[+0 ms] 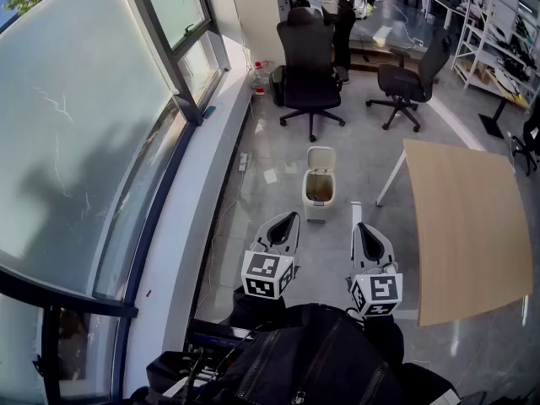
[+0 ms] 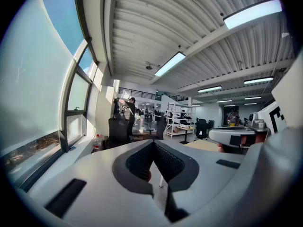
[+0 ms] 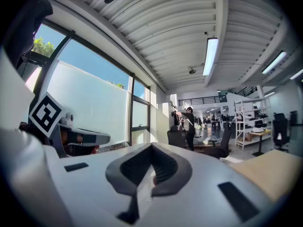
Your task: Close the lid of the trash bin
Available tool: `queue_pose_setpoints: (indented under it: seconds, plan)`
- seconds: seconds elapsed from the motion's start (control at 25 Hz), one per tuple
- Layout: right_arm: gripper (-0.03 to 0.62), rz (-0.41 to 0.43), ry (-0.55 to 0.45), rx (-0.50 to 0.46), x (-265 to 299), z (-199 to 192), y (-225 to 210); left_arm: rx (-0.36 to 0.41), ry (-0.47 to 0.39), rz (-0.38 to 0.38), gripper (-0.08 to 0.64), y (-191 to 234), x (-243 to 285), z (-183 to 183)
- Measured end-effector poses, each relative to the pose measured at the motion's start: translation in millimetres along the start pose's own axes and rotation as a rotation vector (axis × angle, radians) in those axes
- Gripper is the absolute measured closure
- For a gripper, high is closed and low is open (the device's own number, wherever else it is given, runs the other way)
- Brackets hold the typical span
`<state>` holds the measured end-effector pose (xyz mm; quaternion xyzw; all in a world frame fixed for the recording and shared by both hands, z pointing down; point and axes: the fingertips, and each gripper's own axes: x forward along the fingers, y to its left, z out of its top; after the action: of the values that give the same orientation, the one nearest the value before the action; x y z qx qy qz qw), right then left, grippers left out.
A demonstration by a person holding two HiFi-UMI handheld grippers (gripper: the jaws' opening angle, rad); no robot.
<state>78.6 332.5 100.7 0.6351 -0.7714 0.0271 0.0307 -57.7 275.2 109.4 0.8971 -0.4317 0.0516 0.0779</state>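
1. While the trash bin [image 1: 319, 194] stands on the floor at frame centre, its lid [image 1: 321, 159] is up.
2. Below it, left gripper [image 1: 292, 218] and right gripper [image 1: 358, 228] hover apart from it, both closed, empty.

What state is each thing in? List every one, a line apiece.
trash bin: upright on the floor, open.
lid: raised and tipped back, not closed.
left gripper: shut, empty, short of the bin.
right gripper: shut, empty, short of the bin.
tall-backed office chair: upright, nobody seated.
low-backed office chair: upright, nobody seated.
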Motion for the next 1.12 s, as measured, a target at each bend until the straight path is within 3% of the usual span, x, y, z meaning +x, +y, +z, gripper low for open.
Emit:
queue_pose_setpoints:
  seconds: [1.12]
  plan:
    - [0.591,-0.001,0.038,-0.014,-1,-6,23,-0.023,0.014,-0.028,0.558,8,-14,-7]
